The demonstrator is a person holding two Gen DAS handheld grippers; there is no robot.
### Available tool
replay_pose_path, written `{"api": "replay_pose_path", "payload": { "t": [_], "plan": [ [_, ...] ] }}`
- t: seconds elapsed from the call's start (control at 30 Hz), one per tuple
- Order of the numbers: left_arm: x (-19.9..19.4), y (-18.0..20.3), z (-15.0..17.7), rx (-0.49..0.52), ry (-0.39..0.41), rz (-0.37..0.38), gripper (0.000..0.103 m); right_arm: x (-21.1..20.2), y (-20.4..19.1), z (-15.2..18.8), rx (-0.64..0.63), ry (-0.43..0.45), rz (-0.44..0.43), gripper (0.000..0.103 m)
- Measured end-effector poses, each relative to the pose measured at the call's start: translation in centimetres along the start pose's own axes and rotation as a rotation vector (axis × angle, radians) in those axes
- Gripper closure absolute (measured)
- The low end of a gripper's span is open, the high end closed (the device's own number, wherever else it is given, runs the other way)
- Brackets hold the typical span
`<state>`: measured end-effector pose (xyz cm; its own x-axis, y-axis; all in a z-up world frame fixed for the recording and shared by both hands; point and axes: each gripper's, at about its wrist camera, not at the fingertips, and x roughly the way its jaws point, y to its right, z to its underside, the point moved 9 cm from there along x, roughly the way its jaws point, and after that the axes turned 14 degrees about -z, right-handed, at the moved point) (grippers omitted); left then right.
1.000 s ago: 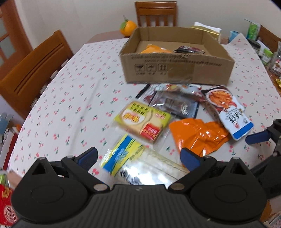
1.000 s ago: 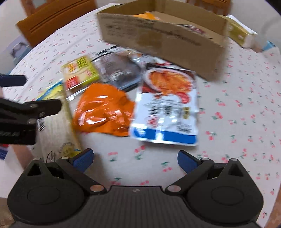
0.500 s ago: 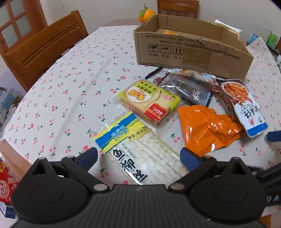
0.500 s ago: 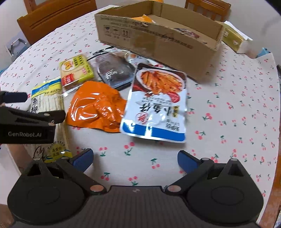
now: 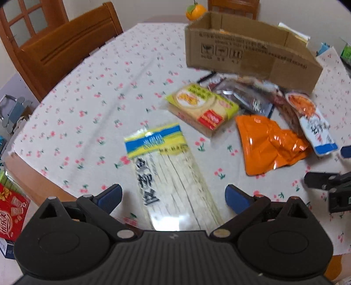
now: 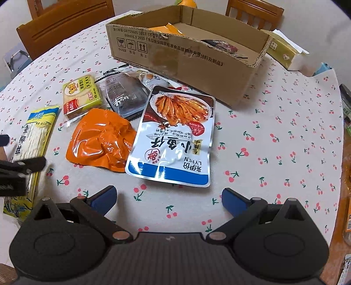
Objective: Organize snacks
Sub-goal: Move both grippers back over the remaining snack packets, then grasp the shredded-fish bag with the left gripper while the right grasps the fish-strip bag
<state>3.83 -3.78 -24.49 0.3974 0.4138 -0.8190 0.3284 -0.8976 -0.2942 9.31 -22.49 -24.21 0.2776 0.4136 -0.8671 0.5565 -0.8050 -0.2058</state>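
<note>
Several snack packs lie on the cherry-print tablecloth in front of a cardboard box (image 6: 188, 54) (image 5: 248, 54). A long clear pack of white strips (image 5: 169, 173) (image 6: 33, 140) lies just ahead of my open left gripper (image 5: 173, 197). Beyond it sit a yellow cracker pack (image 5: 201, 108) (image 6: 81, 98), an orange foil pouch (image 5: 269, 144) (image 6: 101, 140), a dark pack (image 6: 127, 96) and a blue-and-white fish pouch (image 6: 175, 136) (image 5: 313, 125). My open right gripper (image 6: 169, 200) hovers just short of the fish pouch. The box holds an orange pack (image 6: 166, 29) and a dark one (image 6: 221, 45).
Wooden chairs (image 5: 68, 43) (image 6: 65, 22) stand at the table's far side, with an orange fruit (image 5: 195, 12) behind the box. A yellow-green tissue box (image 6: 283, 51) sits right of the carton. A red box (image 5: 11, 214) lies below the table's left edge.
My left gripper has pulled back and up, so the strip pack now shows whole in front of it. My right gripper has drawn back slightly from the fish pouch.
</note>
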Motion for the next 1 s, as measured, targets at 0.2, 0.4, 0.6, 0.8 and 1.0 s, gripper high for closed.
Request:
{"api": "replay_pose_path", "payload": {
  "t": [0.2, 0.4, 0.6, 0.8, 1.0],
  "plan": [
    [0.4, -2.0, 0.0, -0.019, 0.012, -0.035, 0.001, -0.2, 0.2, 0.1, -0.013, 0.005, 0.009, 0.000],
    [0.8, -4.1, -0.2, -0.029, 0.019, -0.122, 0.005, -0.5, 0.8, 0.0, -0.001, 0.012, 0.009, 0.000],
    [0.8, -3.0, -0.9, -0.071, 0.033, -0.070, 0.017, -0.6, 0.8, -0.4, 0.001, 0.022, 0.009, 0.000],
    [0.8, -3.1, -1.0, -0.155, 0.007, -0.004, 0.039, -1.2, 0.8, -0.5, -0.015, 0.034, 0.000, 0.000],
    [1.0, -2.8, -1.6, -0.123, 0.035, 0.008, 0.042, -2.4, 0.5, -1.8, -0.008, 0.087, -0.056, 0.000]
  ]
}}
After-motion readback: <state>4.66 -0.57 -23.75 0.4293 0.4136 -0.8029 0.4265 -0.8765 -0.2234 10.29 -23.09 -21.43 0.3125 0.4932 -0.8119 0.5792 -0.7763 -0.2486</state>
